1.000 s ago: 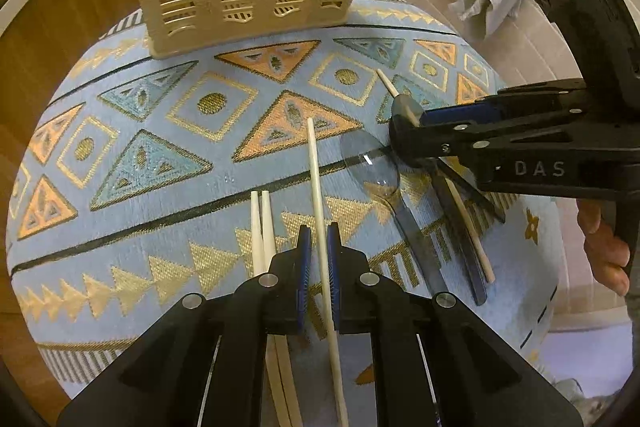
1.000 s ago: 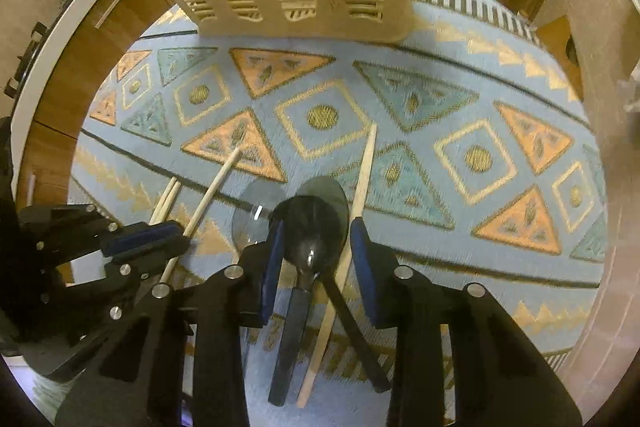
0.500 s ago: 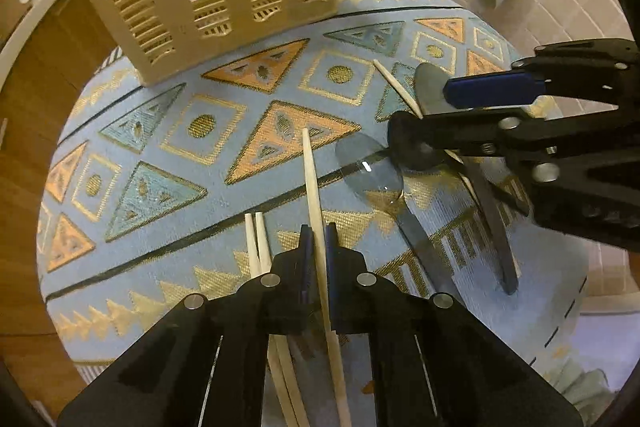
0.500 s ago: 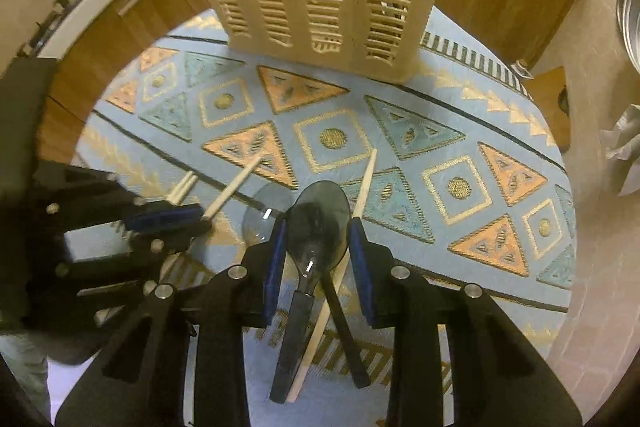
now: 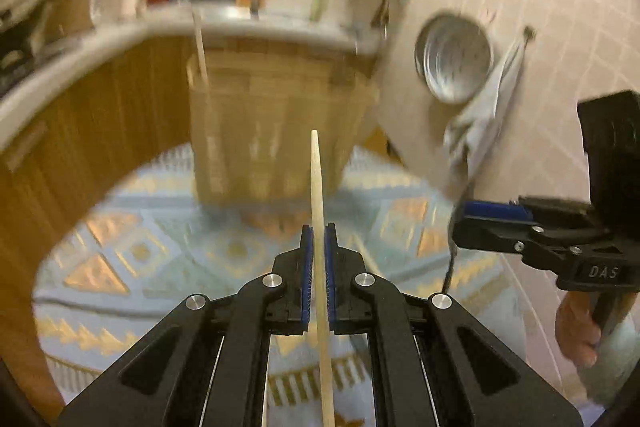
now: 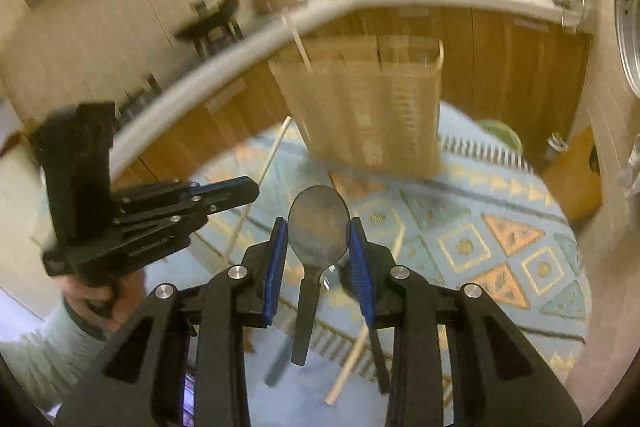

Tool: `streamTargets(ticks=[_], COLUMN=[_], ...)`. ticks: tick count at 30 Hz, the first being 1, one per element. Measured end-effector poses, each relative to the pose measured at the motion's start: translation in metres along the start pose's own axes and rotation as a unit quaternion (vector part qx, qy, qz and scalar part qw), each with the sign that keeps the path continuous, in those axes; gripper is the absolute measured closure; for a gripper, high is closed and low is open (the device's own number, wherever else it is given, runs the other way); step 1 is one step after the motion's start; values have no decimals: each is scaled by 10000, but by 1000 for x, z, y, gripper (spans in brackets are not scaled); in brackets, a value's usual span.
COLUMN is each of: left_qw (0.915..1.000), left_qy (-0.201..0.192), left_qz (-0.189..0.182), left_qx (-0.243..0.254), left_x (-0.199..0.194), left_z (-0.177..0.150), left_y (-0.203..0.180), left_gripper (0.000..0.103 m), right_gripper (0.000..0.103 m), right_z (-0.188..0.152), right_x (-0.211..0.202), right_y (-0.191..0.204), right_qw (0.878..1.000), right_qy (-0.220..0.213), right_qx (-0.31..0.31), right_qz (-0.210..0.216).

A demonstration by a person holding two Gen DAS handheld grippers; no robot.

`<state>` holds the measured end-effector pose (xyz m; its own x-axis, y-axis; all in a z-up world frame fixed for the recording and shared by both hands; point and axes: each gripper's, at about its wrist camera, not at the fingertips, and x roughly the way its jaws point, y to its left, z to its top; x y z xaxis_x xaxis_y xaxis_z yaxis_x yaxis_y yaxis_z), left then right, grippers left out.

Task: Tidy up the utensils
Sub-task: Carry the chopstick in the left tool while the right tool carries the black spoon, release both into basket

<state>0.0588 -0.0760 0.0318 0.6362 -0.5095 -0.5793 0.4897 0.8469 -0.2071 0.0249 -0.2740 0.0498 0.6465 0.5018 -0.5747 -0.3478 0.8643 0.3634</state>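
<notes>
My left gripper (image 5: 319, 259) is clamped tight on a pale wooden chopstick (image 5: 316, 187); the blue pads press it from both sides, and the stick runs up past the fingertips and back down between the arms. It hangs in the air above the patterned blue mat (image 5: 140, 251), clear of the surface.

My right gripper (image 6: 319, 247) grips a dark spoon (image 6: 319, 223) by the bowl, one pad against each edge, bowl facing the camera and the black handle hanging down between the arms. The spoon too is off the mat.

The beige slotted utensil basket (image 5: 272, 123) stands upright near the far edge of the mat, in front of the wooden cabinets (image 6: 520, 67). One chopstick (image 5: 200, 47) already stands in it, leaning out of its left corner in both views.

Below the right gripper, near the mat's near edge, another chopstick (image 6: 348, 363) and dark-handled utensils (image 6: 280, 363) lie on the mat; motion blur keeps me from telling what kind they are.

From each wrist view I see the other gripper held in a hand (image 6: 100, 303) at the side. A metal strainer (image 5: 454, 63) and a grey cloth (image 5: 480, 123) lie on the tiled floor (image 5: 560, 27) past the mat's right edge.
</notes>
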Motion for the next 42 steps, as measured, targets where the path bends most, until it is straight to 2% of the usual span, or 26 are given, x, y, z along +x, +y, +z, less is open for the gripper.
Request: streamTargets(ticks=[3, 7, 10, 13, 18, 24, 32, 37, 42], left_qw=[9976, 9886, 9785, 9616, 9431, 9326, 9266, 9329, 9416], left_qy=[-683, -1478, -2018, -2660, -3206, -3443, -3393, -3155, -2969], left_qz=[85, 274, 346, 598, 788, 1031, 1607, 1733, 1581], left_qx=[-23, -75, -251, -309, -395, -339, -221, -128, -147], left_x=[-24, -42, -46, -49, -36, 2, 54, 70, 65], left_z=[18, 52, 79, 107, 137, 155, 138, 120, 108], left_y=[-3, -5, -1, 3, 10, 17, 32, 40, 47], left_gripper=[100, 100, 100, 100, 99, 99, 99, 99, 98], right_gripper=[75, 75, 75, 75, 75, 75, 75, 75, 74], right_z=[21, 53, 81, 108, 144, 165, 163, 149, 140], right_x=[-19, -33, -37, -37, -25, 6, 62, 87, 97], right_y=[6, 10, 14, 19, 22, 13, -7, -11, -10], right_qw=[9983, 9947, 9908, 9860, 9758, 9646, 9652, 9642, 9692], right_qy=[-587, -1026, -1345, -1632, -2074, -2325, -2132, -1989, -1751], right_qx=[-45, -42, -89, -152, -217, -313, -338, -490, -583], right_qz=[19, 16, -114, -311, -657, -1205, -1474, -1682, -1633])
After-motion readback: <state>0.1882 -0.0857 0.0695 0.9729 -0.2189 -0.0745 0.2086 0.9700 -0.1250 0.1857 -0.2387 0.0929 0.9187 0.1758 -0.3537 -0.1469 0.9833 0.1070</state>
